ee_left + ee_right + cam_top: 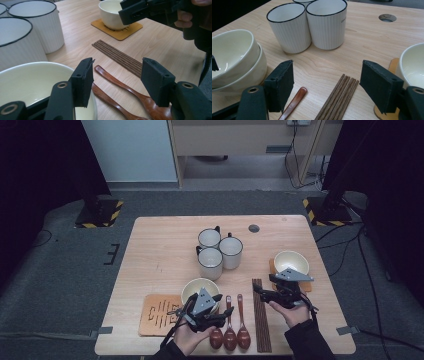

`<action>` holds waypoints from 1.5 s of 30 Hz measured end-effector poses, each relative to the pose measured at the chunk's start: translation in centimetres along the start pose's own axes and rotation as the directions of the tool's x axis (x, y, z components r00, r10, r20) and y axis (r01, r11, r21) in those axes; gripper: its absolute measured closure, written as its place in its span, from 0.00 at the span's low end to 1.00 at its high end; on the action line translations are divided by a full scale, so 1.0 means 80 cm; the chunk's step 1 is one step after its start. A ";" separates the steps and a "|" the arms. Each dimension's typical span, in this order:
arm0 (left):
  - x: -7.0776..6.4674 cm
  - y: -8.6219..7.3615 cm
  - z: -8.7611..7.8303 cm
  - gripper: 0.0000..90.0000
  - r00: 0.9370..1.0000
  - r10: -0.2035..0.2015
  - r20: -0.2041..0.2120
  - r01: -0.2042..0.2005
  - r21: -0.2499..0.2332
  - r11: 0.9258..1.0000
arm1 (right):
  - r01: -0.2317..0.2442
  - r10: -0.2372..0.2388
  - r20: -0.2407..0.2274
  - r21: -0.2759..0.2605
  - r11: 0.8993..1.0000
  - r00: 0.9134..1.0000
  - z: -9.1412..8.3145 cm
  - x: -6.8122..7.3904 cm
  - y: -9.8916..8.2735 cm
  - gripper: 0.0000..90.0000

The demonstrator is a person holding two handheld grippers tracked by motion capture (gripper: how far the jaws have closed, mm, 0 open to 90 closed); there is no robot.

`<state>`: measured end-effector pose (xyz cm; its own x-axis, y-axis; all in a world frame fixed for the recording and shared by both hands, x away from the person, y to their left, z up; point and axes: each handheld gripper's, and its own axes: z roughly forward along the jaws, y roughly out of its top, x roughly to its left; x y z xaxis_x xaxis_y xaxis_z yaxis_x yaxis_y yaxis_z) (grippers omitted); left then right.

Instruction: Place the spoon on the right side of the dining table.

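Starting at the near edge of the bench point(150, 227), you hold the left tool point(212, 301) over the near rim of the stacked cream bowls point(192, 289). Its jaws stand apart; in the left gripper view one pad hangs just over the bowl rim point(37, 67) and the other above the spoons, and neither presses on anything. No bowl wall can be seen clamped between them.

Just right of that tool lie three wooden spoons point(229, 325) side by side. Their long axes run near to far, with the bowls of the spoons toward you and the handles pointing away.

Right of the spoons lies the bundle of chopsticks point(261, 315), packed parallel and touching. Its long axis also runs near to far, almost parallel to the spoons.

You hold the right tool point(264, 294) beside the far end of the chopsticks. Its jaws are spread wide with nothing between them; in the right gripper view the chopsticks point(339, 100) lie on the bench below the gap.

Farther right, a single cream bowl point(291, 262) sits on an orange coaster point(273, 266). A second coaster point(157, 314) lies at near left, beside the stacked bowls.

Farthest back, three white ribbed mugs point(219, 251) stand upright, clustered and touching.
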<state>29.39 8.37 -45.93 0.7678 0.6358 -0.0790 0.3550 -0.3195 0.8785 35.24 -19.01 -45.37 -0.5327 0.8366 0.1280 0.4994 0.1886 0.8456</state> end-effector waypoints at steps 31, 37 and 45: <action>-0.028 -0.013 0.016 0.49 0.997 0.036 0.071 -0.040 0.055 0.998 | 0.004 -0.003 -0.035 0.010 1.000 0.999 0.001 0.009 -0.008 0.29; -0.031 -0.016 0.018 0.49 0.996 0.037 0.077 -0.042 0.066 0.997 | 0.005 -0.005 -0.039 0.010 1.000 0.999 0.000 0.009 -0.010 0.29; -0.034 -0.020 0.022 0.48 0.995 0.041 0.088 -0.048 0.082 0.995 | -0.007 0.008 -0.056 0.005 1.000 0.998 0.000 0.010 -0.012 0.28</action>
<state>27.63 5.93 -47.94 0.8253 0.5584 -0.0842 0.3604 -0.4061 0.8398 34.32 -18.51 -46.11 -0.5661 0.8080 0.1631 0.5070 0.1853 0.8418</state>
